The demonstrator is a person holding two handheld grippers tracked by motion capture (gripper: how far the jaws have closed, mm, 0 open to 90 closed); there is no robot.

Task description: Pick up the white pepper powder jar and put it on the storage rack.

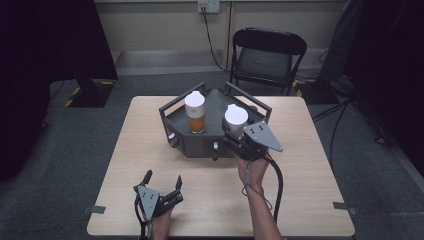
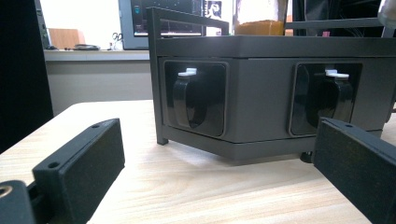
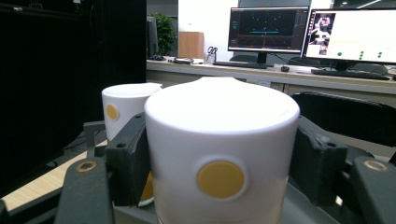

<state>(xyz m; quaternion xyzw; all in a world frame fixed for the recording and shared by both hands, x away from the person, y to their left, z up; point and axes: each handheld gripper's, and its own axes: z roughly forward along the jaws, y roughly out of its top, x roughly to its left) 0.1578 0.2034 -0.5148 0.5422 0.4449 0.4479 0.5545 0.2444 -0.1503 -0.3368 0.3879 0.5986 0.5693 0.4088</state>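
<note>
bottle (image 3: 219, 154) with the white cap sits clamped between the right gripper (image 1: 239, 136) jaws, on the right of the dark tray (image 1: 200, 145), so the step looks like lifting it out; next calls for a straight rise clear of the rail. nearer, the left gripper (image 1: 162, 184) rests unclenched, holding nothing. farther back stands a second bottle (image 1: 195, 112).

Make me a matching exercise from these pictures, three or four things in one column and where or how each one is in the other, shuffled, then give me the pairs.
Things:
1. left gripper
2. right gripper
3. jar with orange contents
4. folding chair

States:
A. stands on the grey tray, held by nothing
B. behind the table, on the floor
C. jaws open, low over the table's near edge
D. jaws shut on the white-capped jar

Pairs: 1-C, 2-D, 3-A, 4-B
</note>
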